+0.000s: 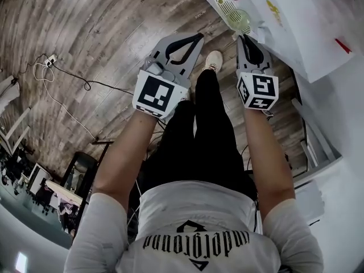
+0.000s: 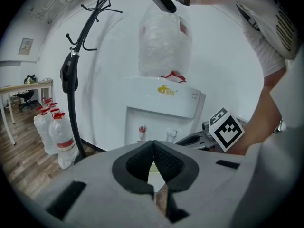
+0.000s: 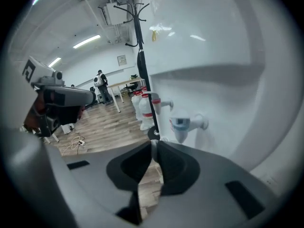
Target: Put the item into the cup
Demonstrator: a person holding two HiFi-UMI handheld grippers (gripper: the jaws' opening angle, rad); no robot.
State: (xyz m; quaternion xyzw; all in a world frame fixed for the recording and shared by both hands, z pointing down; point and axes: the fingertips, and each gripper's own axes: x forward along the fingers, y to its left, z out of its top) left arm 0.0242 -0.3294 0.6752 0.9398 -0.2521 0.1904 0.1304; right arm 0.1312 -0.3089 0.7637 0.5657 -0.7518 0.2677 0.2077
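No cup or item shows in any view. I stand in front of a white water dispenser [image 2: 164,103] with an upturned bottle [image 2: 164,42] on top; its red tap [image 3: 159,106] and blue tap [image 3: 183,123] stick out in the right gripper view. My left gripper [image 1: 199,37] is held above the floor with its fingertips touching and nothing between them. My right gripper [image 1: 244,38] points at the dispenser's green drip tray [image 1: 236,16], with its fingertips together and empty. The left gripper [image 2: 153,146] looks at the dispenser's front, and the right gripper [image 3: 154,144] looks along its side.
A black coat stand [image 2: 78,80] rises left of the dispenser, with several full water bottles [image 2: 54,132] at its foot. A cable and power strip [image 1: 51,61] lie on the wooden floor. Desks [image 3: 121,87] and a person stand far back.
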